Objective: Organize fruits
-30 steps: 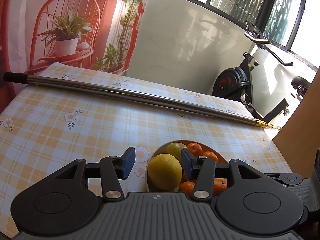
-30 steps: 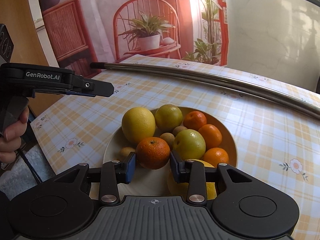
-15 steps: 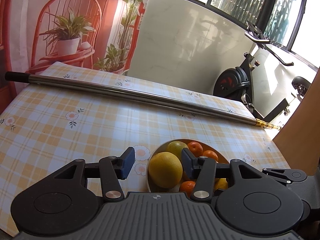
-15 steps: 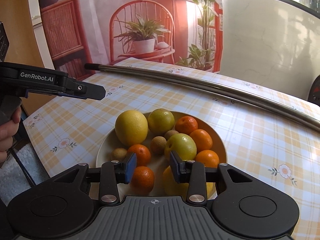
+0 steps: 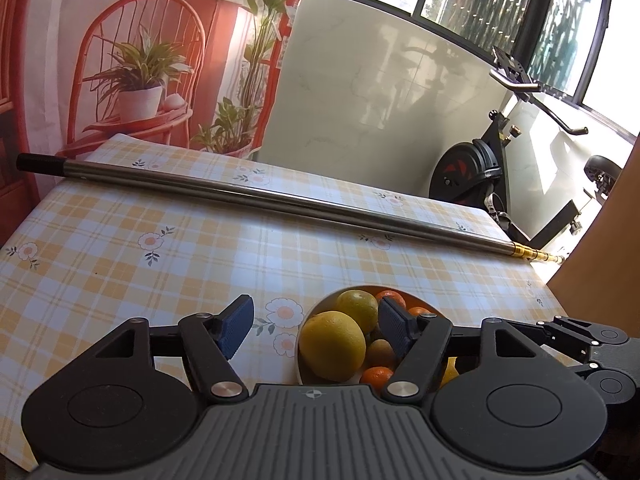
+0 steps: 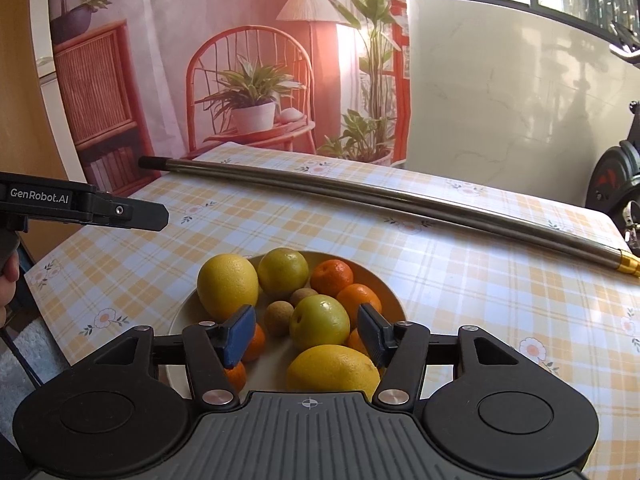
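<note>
The round cream-coloured ceramic bowl [image 6: 396, 300] is seen on the yellow-and-white checked floral worktop [image 6: 460, 292], and all visible fruit is gathered inside it: a large yellow grapefruit-like citrus [image 6: 227, 285], a yellow-green citrus [image 6: 282, 272], a green apple-like fruit [image 6: 320, 322], a yellow lemon-shaped fruit [image 6: 333, 369], several small orange mandarins [image 6: 331, 278] and small brown round fruits [image 6: 276, 318]. No fruit is seen lying loose on the cloth, so the collecting is judged largely or wholly done; any finer sorting cannot be assessed. The right gripper [image 6: 306, 334] is held over the near part of the bowl, its fingers opening, nothing pressed between the pads. The left gripper [image 5: 316, 322] is poised at the bowl's left edge, fingers likewise opening and empty. A long steel pole with a black end [image 6: 360, 190] lies across the far worktop.
</note>
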A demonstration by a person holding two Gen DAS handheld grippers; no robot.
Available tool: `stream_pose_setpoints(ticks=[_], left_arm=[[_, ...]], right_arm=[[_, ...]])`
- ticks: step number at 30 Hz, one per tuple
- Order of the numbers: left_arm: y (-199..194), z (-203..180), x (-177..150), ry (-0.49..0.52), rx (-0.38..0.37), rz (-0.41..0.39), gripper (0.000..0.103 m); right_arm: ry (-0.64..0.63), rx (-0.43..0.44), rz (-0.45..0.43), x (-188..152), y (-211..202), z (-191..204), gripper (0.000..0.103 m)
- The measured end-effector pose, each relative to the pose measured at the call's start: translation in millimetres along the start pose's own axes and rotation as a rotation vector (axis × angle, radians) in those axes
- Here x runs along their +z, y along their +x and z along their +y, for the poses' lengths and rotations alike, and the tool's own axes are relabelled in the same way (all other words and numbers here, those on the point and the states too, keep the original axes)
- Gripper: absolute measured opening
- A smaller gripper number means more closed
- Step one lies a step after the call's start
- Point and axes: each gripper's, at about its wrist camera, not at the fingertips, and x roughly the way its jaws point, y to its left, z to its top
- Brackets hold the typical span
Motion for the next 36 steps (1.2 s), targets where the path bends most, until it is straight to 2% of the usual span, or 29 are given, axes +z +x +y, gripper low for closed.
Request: stream_pose_setpoints(ticks=[5, 10, 13, 19, 27, 33, 36], left_arm=[[-1, -3, 0, 0.016, -0.006, 0.005, 0.089], [1, -7, 1, 0.058, 0.011, 0.012, 0.095], [1, -10, 0, 0.088, 0.02, 0.023, 0.096], [-3, -16, 0, 0.132, 0.032, 0.008, 0.097], [-11, -18, 8, 0.135, 0.048, -0.02, 0.098], [-35, -31, 31, 0.171, 0.037, -0.113, 0.103], [-55, -42, 48, 0.19, 0.031, -0.189, 0.103]], right_arm=[[0.018, -0.024, -0.011, 1, -4, -4, 0.078], [0.035, -0.035, -0.02, 2, -8, -7, 0.096], [0.045, -0.035, -0.012, 2, -8, -10, 0.101], [0.077, -0.038, 0.005, 3, -9, -13, 0.102], [0.082, -0.044, -0.019, 9, -19, -14, 0.103], [0.099, -0.062, -0.044, 22, -34, -16, 0.103], [0.096, -0.086, -0.077, 36, -48, -16, 0.103]])
